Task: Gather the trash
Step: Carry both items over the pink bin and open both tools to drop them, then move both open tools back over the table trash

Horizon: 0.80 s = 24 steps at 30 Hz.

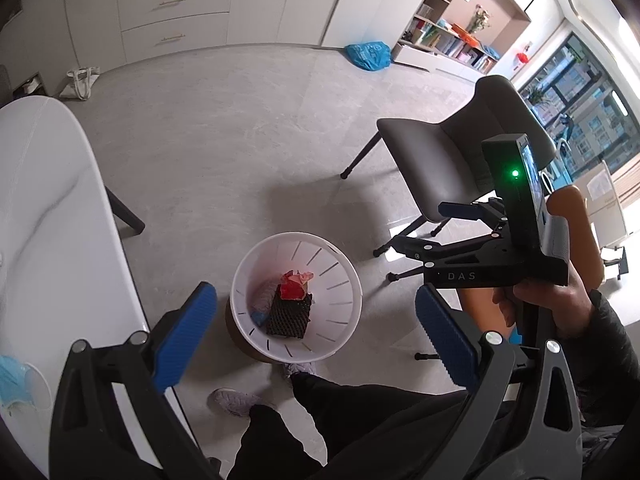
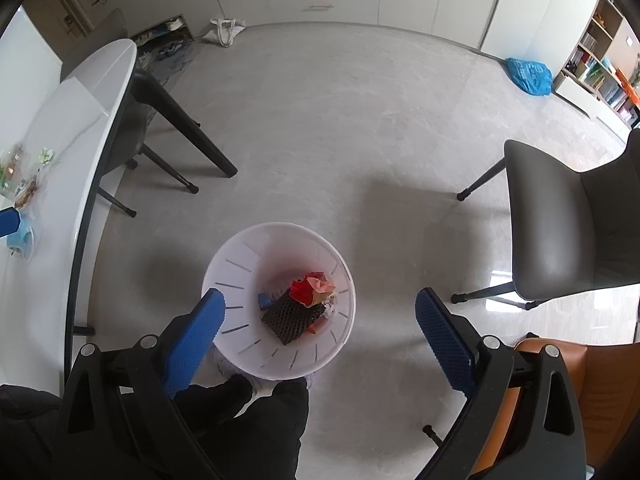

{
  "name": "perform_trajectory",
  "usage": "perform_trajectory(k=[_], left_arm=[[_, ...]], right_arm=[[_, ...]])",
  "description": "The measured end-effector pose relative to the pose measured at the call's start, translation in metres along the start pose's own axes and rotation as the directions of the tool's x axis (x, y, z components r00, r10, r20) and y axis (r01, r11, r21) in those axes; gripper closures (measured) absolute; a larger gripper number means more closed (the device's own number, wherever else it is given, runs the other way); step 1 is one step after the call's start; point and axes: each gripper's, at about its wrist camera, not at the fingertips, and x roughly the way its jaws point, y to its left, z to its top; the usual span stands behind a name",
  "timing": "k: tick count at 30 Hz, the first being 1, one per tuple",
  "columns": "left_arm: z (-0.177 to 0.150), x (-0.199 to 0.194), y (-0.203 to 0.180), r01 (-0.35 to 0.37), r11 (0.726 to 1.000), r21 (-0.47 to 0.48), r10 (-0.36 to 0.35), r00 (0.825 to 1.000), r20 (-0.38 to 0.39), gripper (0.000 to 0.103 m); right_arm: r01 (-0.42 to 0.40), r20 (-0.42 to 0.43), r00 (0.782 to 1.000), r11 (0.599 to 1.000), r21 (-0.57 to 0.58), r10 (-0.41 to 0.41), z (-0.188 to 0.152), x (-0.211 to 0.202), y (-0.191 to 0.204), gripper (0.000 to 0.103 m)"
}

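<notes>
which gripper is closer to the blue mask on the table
Left. The left gripper hangs by the white table edge, with the blue mask just beside its left finger. The right gripper is over the white bin, with the mask far off at its view's edge.

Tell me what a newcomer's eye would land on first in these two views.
First the white bin on the floor at the person's feet, with red paper and a black mesh pad inside. Next the two grippers poised over it, left gripper and right gripper, both wide open and empty. Then the grey chair to the right and the white table to the left.
</notes>
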Motion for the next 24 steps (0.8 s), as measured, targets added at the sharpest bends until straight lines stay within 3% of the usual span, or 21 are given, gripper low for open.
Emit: perform_trajectory(k=[8, 16, 19, 24], left_arm=[[-0.010, -0.015, 0.018, -0.027, 0.998, -0.060, 0.030, 0.999, 0.041, 0.008], [-0.033, -0.046, 0.056, -0.098, 0.978, -0.186, 0.120, 0.987, 0.106, 0.008], [-0.048, -0.065, 0.078, -0.138, 0.955, -0.264, 0.179, 0.974, 0.138, 0.008], [-0.082, -0.105, 0.122, -0.204, 0.885, -0.419, 0.301, 0.937, 0.179, 0.008]], right_arm=[[-0.016, 0.026, 1.000, 0.998, -0.056, 0.018, 0.009, -0.010, 0.028, 0.008], [-0.074, 0.078, 0.993, 0.980, -0.185, 0.089, 0.031, -0.033, 0.097, 0.008], [-0.092, 0.091, 0.989, 0.962, -0.256, 0.119, 0.039, -0.038, 0.131, 0.006], [-0.142, 0.094, 0.978, 0.919, -0.368, 0.189, 0.052, -0.042, 0.193, 0.005]])
